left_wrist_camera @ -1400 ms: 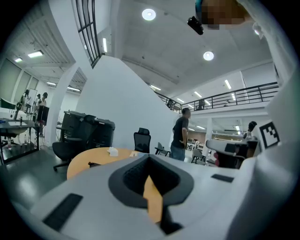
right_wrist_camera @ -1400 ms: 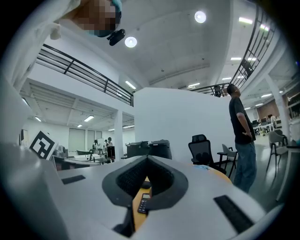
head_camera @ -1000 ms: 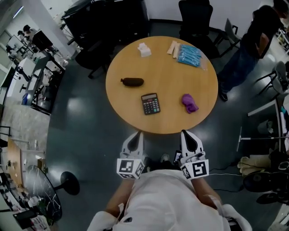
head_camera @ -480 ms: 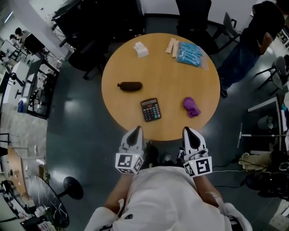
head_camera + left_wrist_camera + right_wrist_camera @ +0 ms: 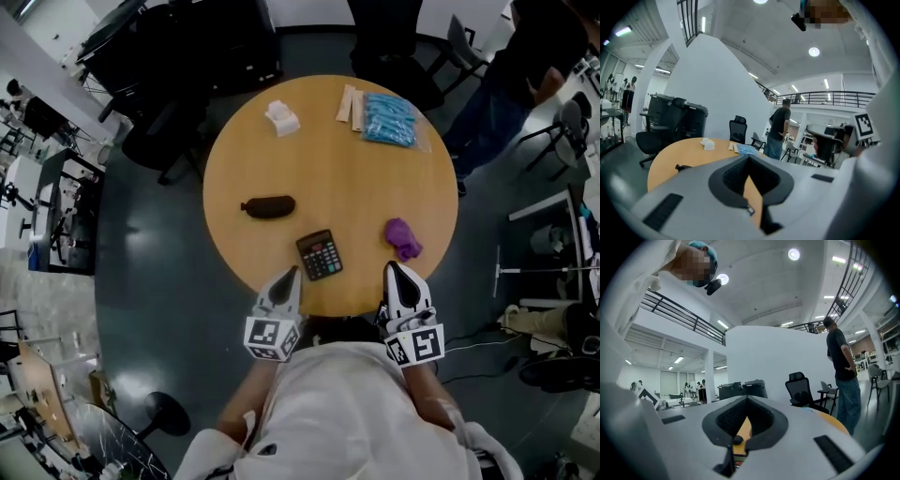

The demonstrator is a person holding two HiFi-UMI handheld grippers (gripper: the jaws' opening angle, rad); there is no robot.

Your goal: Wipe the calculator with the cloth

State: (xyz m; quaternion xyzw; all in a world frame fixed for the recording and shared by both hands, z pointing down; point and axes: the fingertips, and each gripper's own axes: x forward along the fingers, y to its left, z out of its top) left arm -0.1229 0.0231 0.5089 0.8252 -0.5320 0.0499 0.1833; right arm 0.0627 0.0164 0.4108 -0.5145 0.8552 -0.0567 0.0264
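Note:
A black calculator [image 5: 320, 255] lies near the front edge of the round wooden table [image 5: 356, 187]. To its right on the tabletop sits a crumpled purple cloth [image 5: 403, 238]. My left gripper [image 5: 289, 274] hangs at the table's front edge, just left of and nearer than the calculator, shut and empty. My right gripper [image 5: 394, 269] is at the same edge, just short of the cloth, also shut with nothing held. In the left gripper view the jaws of the left gripper [image 5: 749, 158] meet at the tip over the table [image 5: 670, 159]. The right gripper view shows the right gripper [image 5: 747, 399] likewise closed.
A dark brown pouch [image 5: 267, 207] lies left of centre. At the far side are a white wad [image 5: 281, 118], beige strips [image 5: 349, 103] and a blue packet [image 5: 391, 119]. Office chairs [image 5: 394, 56] stand behind the table, and a person [image 5: 525, 66] stands at the far right.
Both grippers have moved forward from the floor side up to the table's front edge. The table and its objects now sit closer beneath me. Both stay shut.

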